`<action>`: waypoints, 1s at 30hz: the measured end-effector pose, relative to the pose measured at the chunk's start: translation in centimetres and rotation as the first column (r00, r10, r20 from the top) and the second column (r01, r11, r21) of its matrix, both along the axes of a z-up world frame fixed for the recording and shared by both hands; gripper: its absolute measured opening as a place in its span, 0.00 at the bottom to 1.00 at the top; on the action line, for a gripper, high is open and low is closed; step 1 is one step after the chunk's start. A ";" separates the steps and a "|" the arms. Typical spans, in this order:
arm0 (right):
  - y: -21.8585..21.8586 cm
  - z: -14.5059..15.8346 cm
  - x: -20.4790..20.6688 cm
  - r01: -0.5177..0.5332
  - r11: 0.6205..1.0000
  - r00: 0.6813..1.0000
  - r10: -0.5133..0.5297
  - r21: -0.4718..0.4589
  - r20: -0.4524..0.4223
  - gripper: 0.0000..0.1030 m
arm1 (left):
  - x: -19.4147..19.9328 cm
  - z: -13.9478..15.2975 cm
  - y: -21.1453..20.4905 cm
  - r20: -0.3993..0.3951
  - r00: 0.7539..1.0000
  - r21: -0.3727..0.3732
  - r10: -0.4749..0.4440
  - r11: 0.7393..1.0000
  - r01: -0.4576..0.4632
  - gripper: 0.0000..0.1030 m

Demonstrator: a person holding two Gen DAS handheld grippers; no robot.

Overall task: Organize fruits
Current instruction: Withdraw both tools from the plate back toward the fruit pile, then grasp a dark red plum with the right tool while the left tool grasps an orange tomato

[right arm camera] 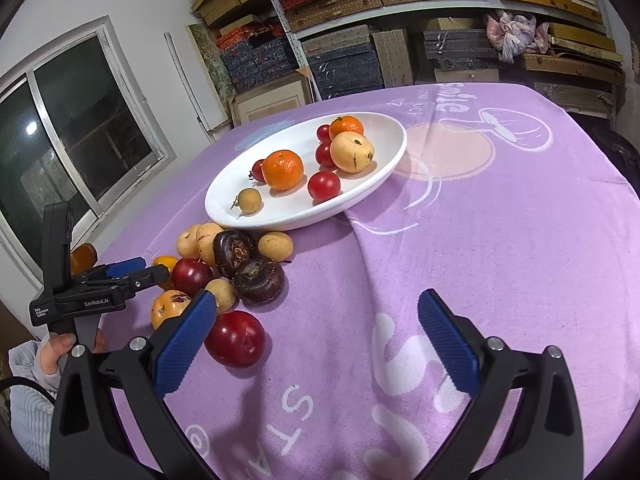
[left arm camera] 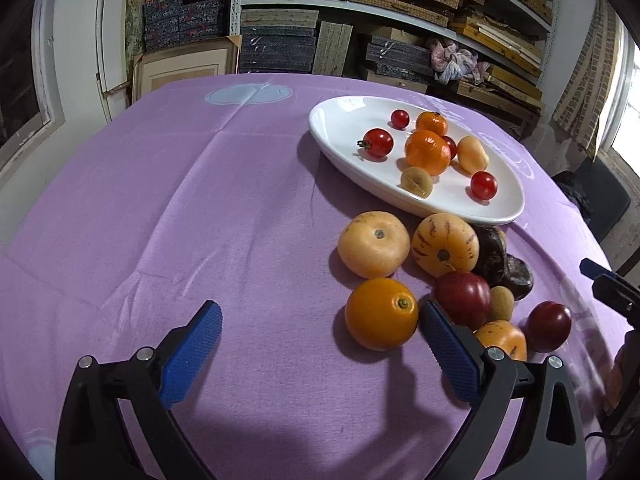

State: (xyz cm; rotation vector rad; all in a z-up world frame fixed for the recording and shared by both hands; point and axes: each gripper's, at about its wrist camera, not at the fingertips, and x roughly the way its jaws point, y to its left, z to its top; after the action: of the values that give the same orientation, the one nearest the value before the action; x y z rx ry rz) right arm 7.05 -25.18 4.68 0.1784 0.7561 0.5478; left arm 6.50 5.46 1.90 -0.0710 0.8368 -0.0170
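Observation:
A white oval plate [left arm camera: 344,120] [right arm camera: 280,222] holds cherry tomatoes [left arm camera: 377,143], two tangerines [right arm camera: 283,169], a pale yellow fruit [right arm camera: 351,151] and a small tan one. In front of it, loose fruit lies piled on the purple cloth: pale round fruits [left arm camera: 374,244], dark brown bulbs [right arm camera: 258,280], red plums [right arm camera: 236,338]. My left gripper [left arm camera: 320,311] is open, with an orange fruit [left arm camera: 380,314] lying between its jaws beside the right pad. My right gripper [right arm camera: 318,301] is open over the cloth, the nearest plum just inside its left finger.
The purple tablecloth [left arm camera: 180,200] has white print on its right half [right arm camera: 452,104]. Shelves of stacked boxes [left arm camera: 340,20] stand behind the table, a window [right arm camera: 80,120] to the left. A hand [right arm camera: 56,350] holds the left gripper's handle.

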 end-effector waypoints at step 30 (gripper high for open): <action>7.2 0.2 -3.4 -0.198 0.933 0.965 0.240 -0.301 0.109 0.56 | 0.2 0.3 -2.5 0.012 0.993 0.068 -0.119 0.991 0.118 0.96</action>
State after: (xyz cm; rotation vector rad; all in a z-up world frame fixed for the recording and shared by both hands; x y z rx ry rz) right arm 3.61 -17.98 4.87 -0.2177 0.7092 0.6483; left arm 6.70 2.93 2.19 0.0419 0.8242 -0.1010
